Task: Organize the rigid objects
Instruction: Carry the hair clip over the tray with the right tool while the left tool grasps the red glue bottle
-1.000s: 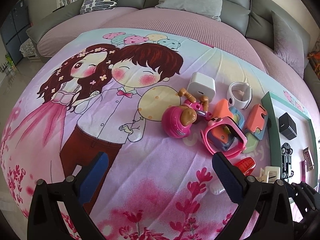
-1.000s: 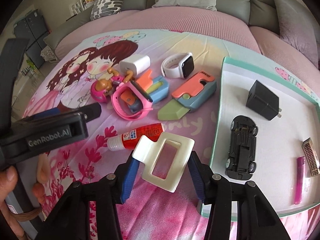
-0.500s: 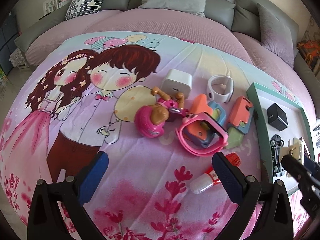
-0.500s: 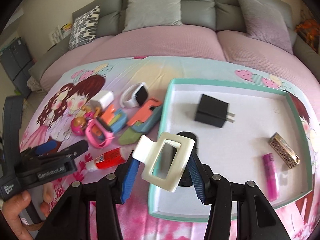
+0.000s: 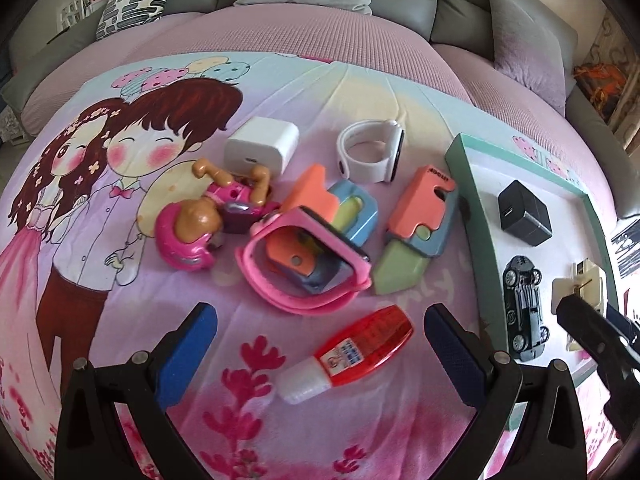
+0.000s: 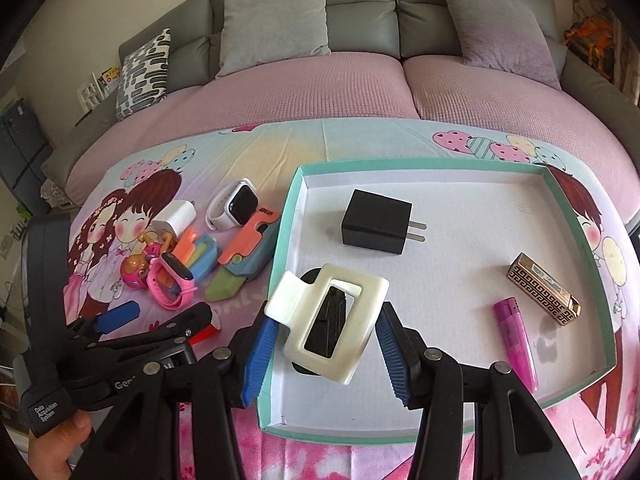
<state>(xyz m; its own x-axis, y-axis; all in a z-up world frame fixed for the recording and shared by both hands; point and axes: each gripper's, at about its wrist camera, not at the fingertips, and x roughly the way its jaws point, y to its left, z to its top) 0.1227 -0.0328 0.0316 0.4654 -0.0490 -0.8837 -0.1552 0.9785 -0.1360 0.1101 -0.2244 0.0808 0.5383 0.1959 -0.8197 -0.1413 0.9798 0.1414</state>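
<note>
Grey sofa [image 6: 360, 12] along a pale wall [image 6: 100, 0], with grey cushions [image 6: 276, 20], one patterned cushion [image 6: 144, 72] at left. Pink quilted cover [image 6: 320, 88] over the seats, cartoon-print sheet [image 5: 120, 160] spread in front. Bright, even daylight.

A cartoon-print sheet [image 5: 120, 208] covers the pink bed [image 6: 320, 92] — on it lie a white charger [image 5: 262, 148], white watch [image 5: 370, 156], pink watch [image 5: 308, 268], doll [image 5: 200, 224], two orange-blue cutters [image 5: 420, 224], and a glue bottle [image 5: 352, 354]. Beside them sits a teal tray [image 6: 282, 264].
</note>
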